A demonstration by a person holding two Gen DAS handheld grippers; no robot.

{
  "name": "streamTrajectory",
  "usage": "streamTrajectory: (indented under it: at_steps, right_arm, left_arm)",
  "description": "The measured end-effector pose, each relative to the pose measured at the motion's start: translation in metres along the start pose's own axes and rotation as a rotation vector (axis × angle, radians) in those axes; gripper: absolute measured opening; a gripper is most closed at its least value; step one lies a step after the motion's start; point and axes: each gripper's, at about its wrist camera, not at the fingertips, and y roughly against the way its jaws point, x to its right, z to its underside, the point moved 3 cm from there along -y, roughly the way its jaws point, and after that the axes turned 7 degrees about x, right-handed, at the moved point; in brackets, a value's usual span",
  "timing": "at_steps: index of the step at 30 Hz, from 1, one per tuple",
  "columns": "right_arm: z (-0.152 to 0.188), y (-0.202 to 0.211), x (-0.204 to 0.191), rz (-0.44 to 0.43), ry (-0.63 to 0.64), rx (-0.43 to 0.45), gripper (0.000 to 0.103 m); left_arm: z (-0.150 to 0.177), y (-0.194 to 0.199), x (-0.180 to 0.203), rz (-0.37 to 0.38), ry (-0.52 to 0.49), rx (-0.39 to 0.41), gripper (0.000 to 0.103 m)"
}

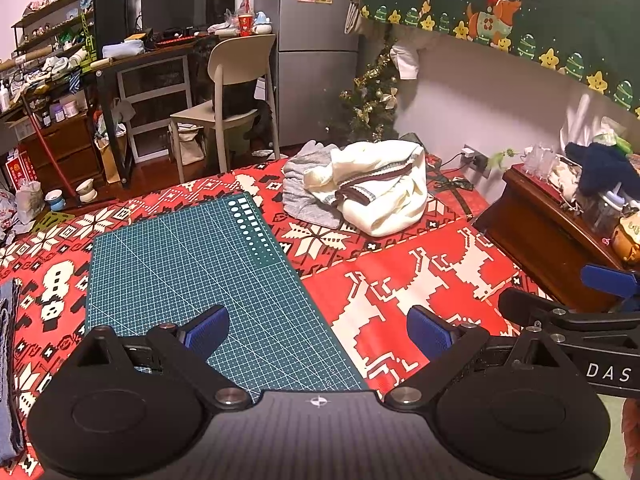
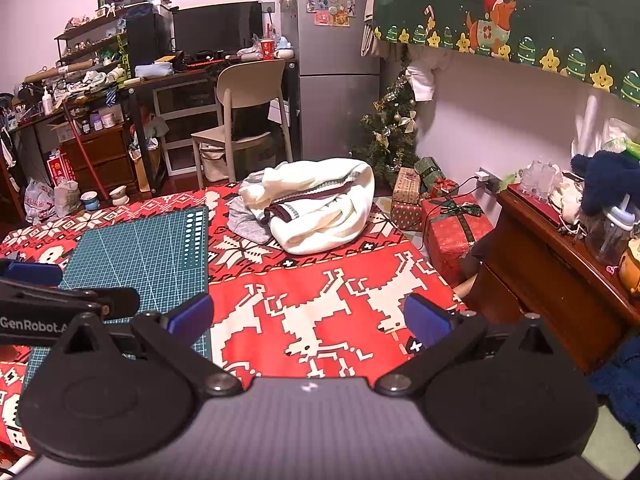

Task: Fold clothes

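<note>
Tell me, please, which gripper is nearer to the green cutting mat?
Left. The left gripper is open, one finger over the green cutting mat. The right gripper is open over the red tablecloth, beside the mat's right edge.

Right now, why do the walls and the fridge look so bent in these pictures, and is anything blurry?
Left wrist view: the fisheye lens bows the fridge and darkens the corners; the cutting mat grid stays sharp, the light is warm and dim. Right wrist view: same curving, the cream sweater is in focus, and the right gripper shows no motion blur.
</note>
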Motion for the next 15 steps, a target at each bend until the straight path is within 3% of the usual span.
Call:
streamTrajectory:
  at_steps: [15]
  right_arm:
    - [0.0003,-0.001,-0.0002,-0.01,0.005,0.0,0.102]
  left_arm:
    - [-0.0008,-0.0012,0.0003,-0.004,0.002,-0.002,0.096]
